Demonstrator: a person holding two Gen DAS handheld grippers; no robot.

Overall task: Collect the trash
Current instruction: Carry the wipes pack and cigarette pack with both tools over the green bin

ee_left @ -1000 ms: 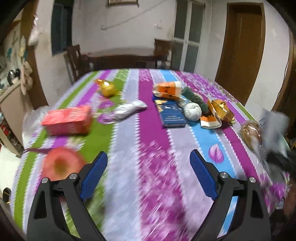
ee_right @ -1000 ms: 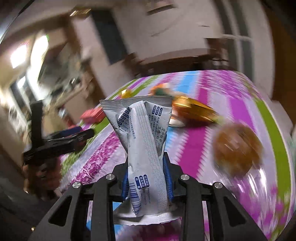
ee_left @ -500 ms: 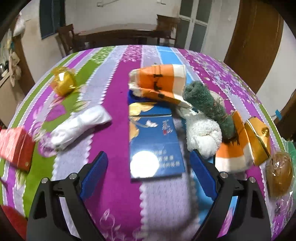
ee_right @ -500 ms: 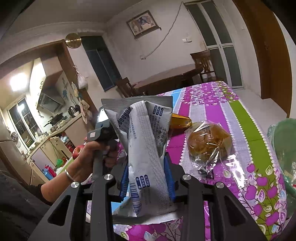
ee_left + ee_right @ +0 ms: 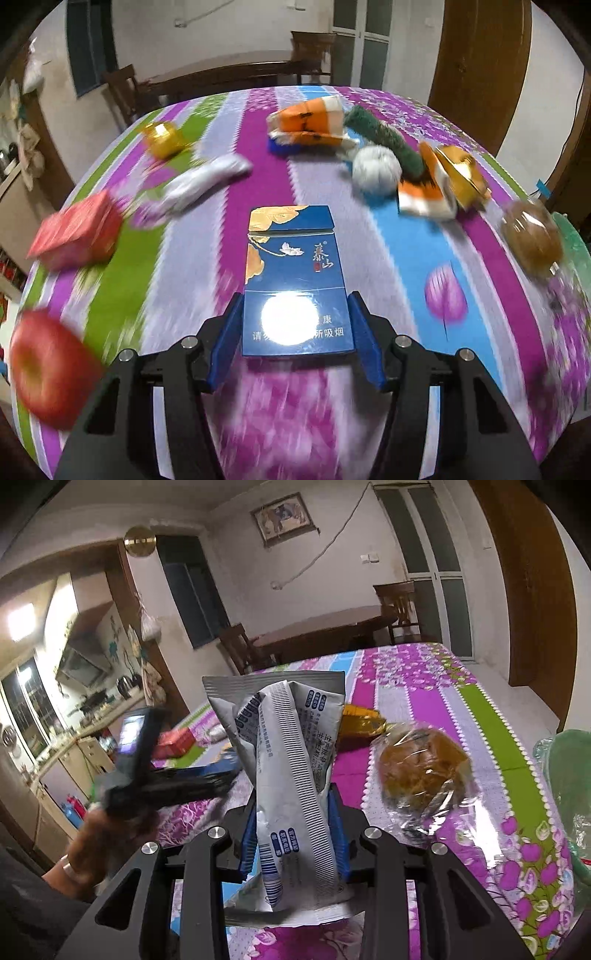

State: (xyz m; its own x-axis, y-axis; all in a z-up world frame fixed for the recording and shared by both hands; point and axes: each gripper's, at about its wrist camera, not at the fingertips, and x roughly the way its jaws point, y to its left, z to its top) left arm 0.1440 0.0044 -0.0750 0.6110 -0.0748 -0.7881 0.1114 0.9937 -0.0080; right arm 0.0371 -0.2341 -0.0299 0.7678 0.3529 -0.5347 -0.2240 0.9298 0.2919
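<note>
Two grippers are busy at once on the striped tablecloth (image 5: 461, 266). The left gripper (image 5: 295, 325) has just been closing its jaws, and the blue cigarette pack (image 5: 291, 280) now sits square between the blue pads, which look to be pressing its two long edges at the near end; most of the pack sticks out forward, clear of the grip. The right gripper (image 5: 295, 827) is clamped narrow on a crumpled grey-and-white wrapper (image 5: 288, 760), held upright above the cloth. Other trash is spread well apart across the table: orange wrappers (image 5: 310, 122), a white crumpled ball (image 5: 376, 170), a gold foil piece (image 5: 162, 140) and a white wad (image 5: 207, 181). A red apple (image 5: 48, 373), a red box (image 5: 77, 229) and a wrapped bun (image 5: 424, 768) look like keepers, not trash. Now the risks: with the pack pinched only at its near end, it may swing down or slide out on a quick lift, since its sides are smooth and glossy. A hard squeeze could also crush it if it is empty. Over on the right, the wrapper is thin and floppy, so a sharp swing may pull it loose. Both hands work close together, and the left gripper shows blurred just beside the wrapper, so a clash is possible.
</note>
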